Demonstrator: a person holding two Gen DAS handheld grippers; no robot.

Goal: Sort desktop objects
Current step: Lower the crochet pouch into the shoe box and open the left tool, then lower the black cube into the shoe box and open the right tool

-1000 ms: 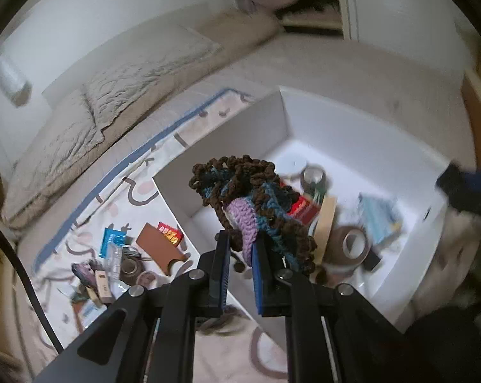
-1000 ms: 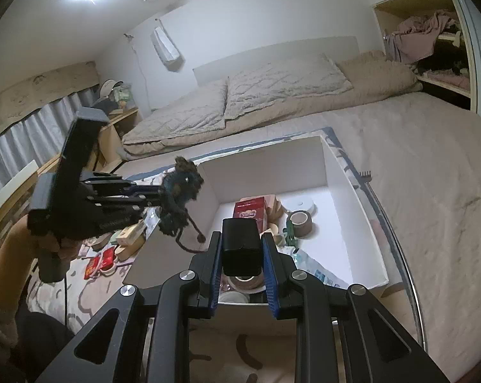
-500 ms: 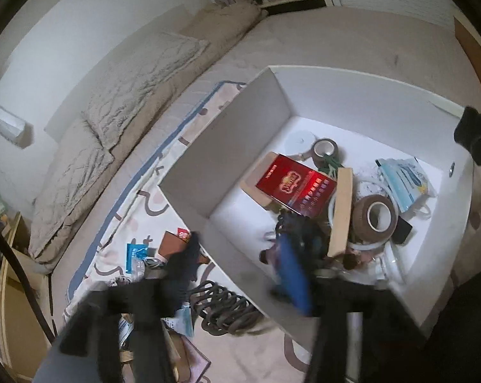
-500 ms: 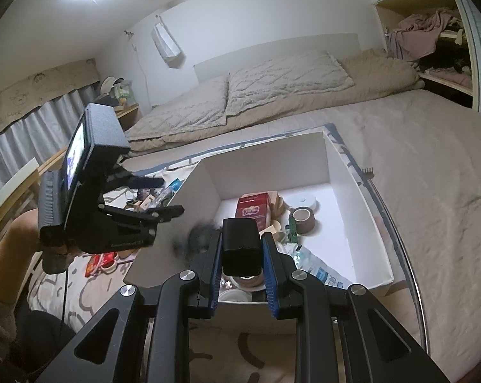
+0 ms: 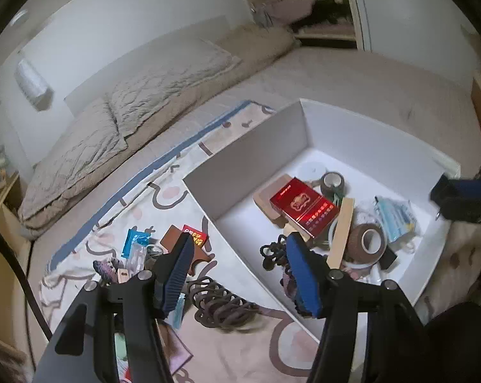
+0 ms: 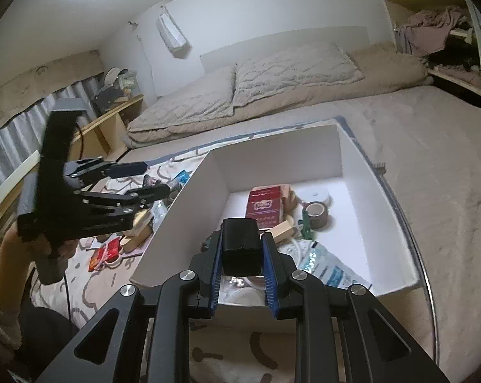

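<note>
My left gripper (image 5: 239,239) hangs over the near left wall of the white box (image 5: 250,156). Its jaws are opening and nothing is between them. The brown and blue crochet piece (image 5: 277,255) lies inside the box's near corner, partly hidden behind the right finger. In the right wrist view the left gripper (image 6: 156,178) hovers left of the box (image 6: 272,159), above the mat. My right gripper (image 6: 241,236) is shut on a small black block (image 6: 240,255), held over the box's near edge.
The box holds a red pack (image 5: 304,206), a brown tape roll (image 5: 366,242), a wooden block (image 5: 342,233) and a packet of masks (image 5: 395,217). A coiled dark cord (image 5: 218,303) and several small items (image 5: 138,249) lie on the patterned mat. A bed with pillows lies behind.
The left gripper opened and let go of the crochet piece, which dropped into the box, then drew back toward the mat. The right gripper kept still with its black block.
</note>
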